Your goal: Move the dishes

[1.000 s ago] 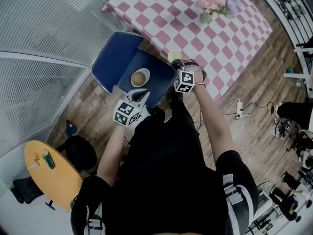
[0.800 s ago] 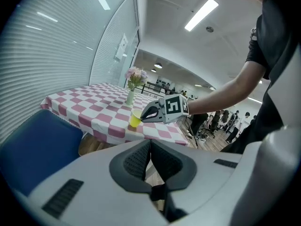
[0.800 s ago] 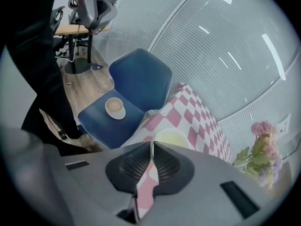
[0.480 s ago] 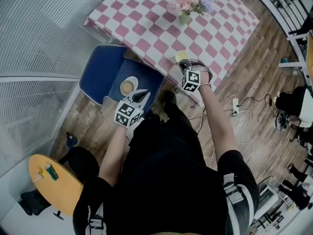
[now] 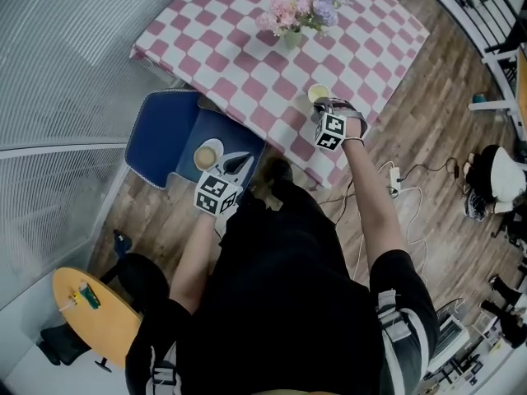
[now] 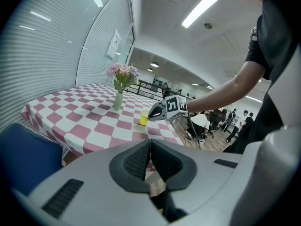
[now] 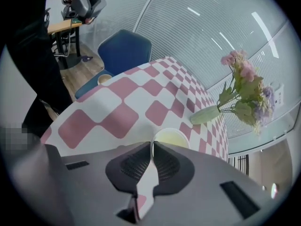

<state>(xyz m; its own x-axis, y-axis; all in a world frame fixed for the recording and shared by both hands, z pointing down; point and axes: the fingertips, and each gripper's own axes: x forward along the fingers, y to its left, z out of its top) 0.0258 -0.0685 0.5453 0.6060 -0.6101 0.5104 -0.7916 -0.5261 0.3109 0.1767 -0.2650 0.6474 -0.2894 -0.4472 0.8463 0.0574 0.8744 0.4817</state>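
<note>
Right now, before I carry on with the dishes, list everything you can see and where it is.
table: one, pink-and-white checked cloth, ahead of the person
vase of flowers: one, pale green vase with pink and purple blooms, on the far part of the table
yellow cup: one, yellow, at the table's near edge
chair: one, blue, left of the table
dish: one, white rim, brown inside, on the chair seat
round table: one, yellow, lower left, small things on it
power strip: one, white, on the floor at right
left gripper: one, grey, jaws together, empty, near the chair
right gripper: one, grey, jaws closed on the cup's rim
</note>
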